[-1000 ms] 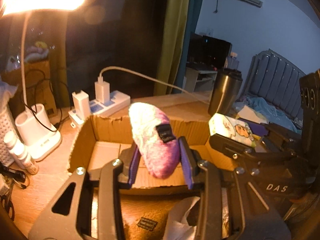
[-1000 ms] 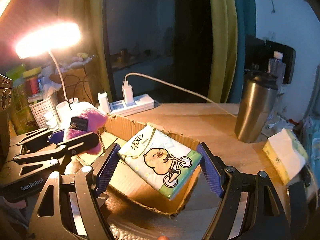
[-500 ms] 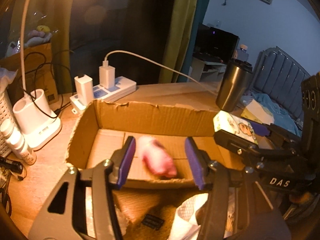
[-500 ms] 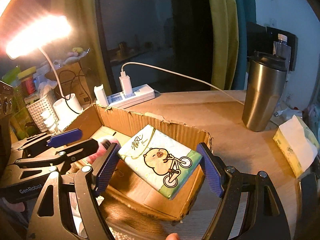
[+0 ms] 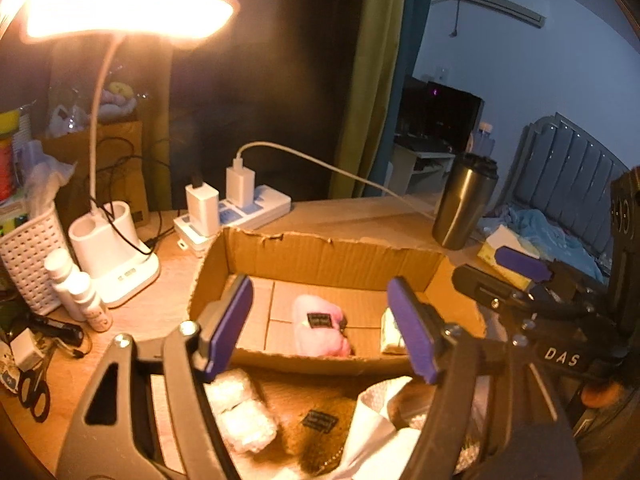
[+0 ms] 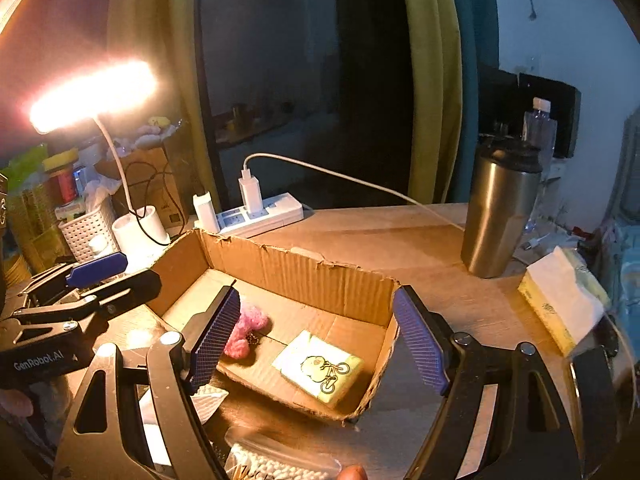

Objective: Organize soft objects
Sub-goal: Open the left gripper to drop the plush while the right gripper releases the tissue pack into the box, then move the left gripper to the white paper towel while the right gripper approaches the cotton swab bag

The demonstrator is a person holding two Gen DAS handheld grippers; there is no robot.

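Observation:
An open cardboard box sits on the wooden table. A pink plush toy lies on its floor. A tissue pack with a cartoon print lies in the box to the plush's right. My left gripper is open and empty above the box's near wall. My right gripper is open and empty above the box. White fluffy rolls, a brown furry item and a white bag lie in front of the box.
A lit desk lamp with its base, small bottles, a white basket and scissors stand left. A power strip lies behind the box. A steel tumbler and a yellow tissue box are right.
Both grippers opened. The pink plush dropped from the left gripper into the box, and the tissue pack dropped from the right gripper into the box. Both grippers have lifted back.

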